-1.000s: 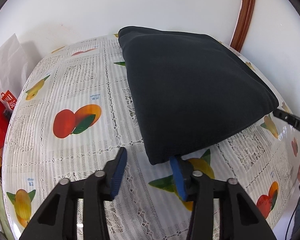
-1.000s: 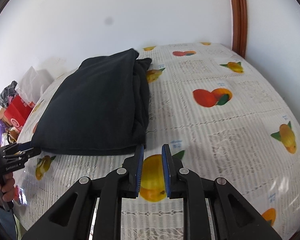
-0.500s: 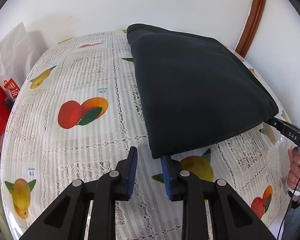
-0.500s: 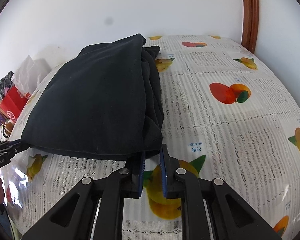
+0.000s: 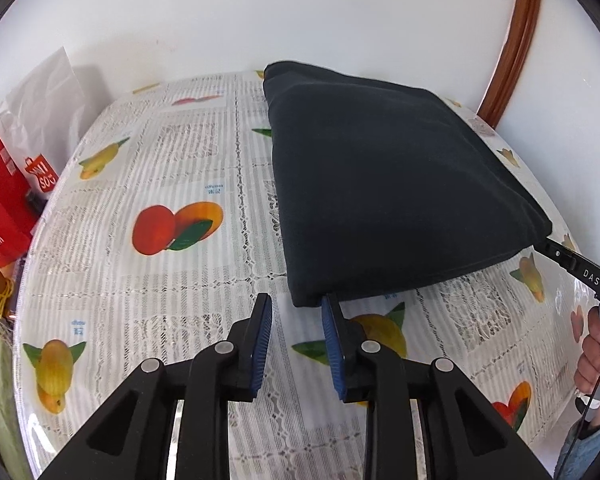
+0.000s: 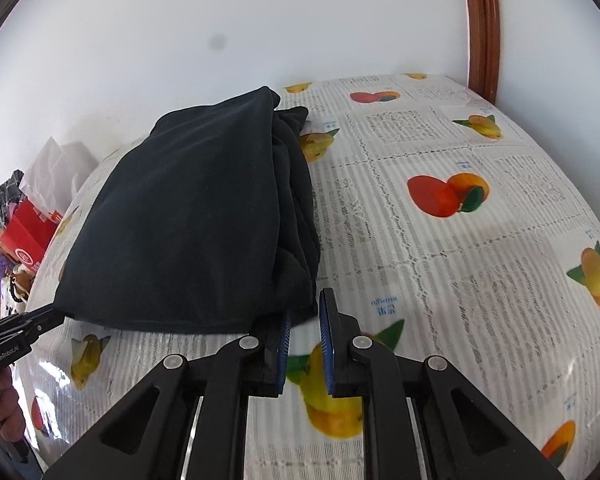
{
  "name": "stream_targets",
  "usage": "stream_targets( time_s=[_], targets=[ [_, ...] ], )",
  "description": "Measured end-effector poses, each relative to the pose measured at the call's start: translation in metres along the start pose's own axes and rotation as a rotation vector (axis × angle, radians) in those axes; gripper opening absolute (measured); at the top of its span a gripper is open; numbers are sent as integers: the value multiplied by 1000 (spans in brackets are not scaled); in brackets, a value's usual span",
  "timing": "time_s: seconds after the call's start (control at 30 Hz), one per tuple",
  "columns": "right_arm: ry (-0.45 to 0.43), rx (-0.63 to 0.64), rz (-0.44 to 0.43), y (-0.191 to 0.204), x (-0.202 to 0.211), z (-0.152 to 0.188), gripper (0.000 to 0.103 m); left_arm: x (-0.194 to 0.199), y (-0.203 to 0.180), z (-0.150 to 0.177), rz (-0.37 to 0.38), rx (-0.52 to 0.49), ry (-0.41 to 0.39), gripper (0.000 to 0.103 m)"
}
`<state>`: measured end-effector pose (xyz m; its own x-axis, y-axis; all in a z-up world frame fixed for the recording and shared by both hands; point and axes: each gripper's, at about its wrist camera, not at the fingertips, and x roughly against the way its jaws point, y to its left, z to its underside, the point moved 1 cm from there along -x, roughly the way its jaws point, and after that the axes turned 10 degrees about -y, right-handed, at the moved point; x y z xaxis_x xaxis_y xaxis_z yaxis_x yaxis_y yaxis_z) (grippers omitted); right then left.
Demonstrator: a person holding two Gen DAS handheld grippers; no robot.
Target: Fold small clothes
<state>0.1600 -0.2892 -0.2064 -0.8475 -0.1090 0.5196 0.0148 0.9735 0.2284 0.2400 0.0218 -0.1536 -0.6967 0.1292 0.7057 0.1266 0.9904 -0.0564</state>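
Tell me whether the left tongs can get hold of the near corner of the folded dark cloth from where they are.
Probably yes. The left tongs stand open right at the near corner of the folded dark cloth, and nothing lies between them.

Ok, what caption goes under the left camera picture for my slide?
Open left gripper at the near corner of a folded dark navy cloth on a fruit-print plastic tablecloth.
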Motion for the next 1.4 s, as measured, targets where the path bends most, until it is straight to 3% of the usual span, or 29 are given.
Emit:
stream_targets(
  time_s=[0.17, 0.23, 0.3, 0.37, 0.47, 0.6, 0.77, 0.9, 1.0, 1.4],
  targets=[
    [-36, -15, 31, 1, 38, -4, 15, 35, -11, -7, -14, 1, -62, 40],
    [-65, 11, 50, 9, 59, -10, 21, 51, -18, -10, -10, 6, -93, 54],
    [-103, 41, 76, 19, 81, -17, 37, 68, -25, -13, -9, 4, -124, 65],
    [-144, 59, 93, 27, 104, -20, 49, 87, -35, -13, -12, -7, -154, 68],
    [-176, 64, 93, 38, 131, -20, 50, 114, -46, -13, -13, -13, -196, 75],
    [-183, 49, 63, 49, 160, -12, 61, 147, -55, -5, -48, -8, -233, 83],
    [-177, 38, 64, 59, 191, -1, 68, 170, -59, 4, -98, -9, -232, 87],
    [-219, 55, 97, 63, 223, 8, 91, 191, -56, 11, -98, 13, -245, 91],
    [-263, 84, 125, 67, 246, 15, 102, 205, -57, 16, -92, 19, -262, 91],
    [-282, 84, 132, 68, 267, 27, 103, 216, -67, 25, -113, -5, -291, 93]
  ],
)
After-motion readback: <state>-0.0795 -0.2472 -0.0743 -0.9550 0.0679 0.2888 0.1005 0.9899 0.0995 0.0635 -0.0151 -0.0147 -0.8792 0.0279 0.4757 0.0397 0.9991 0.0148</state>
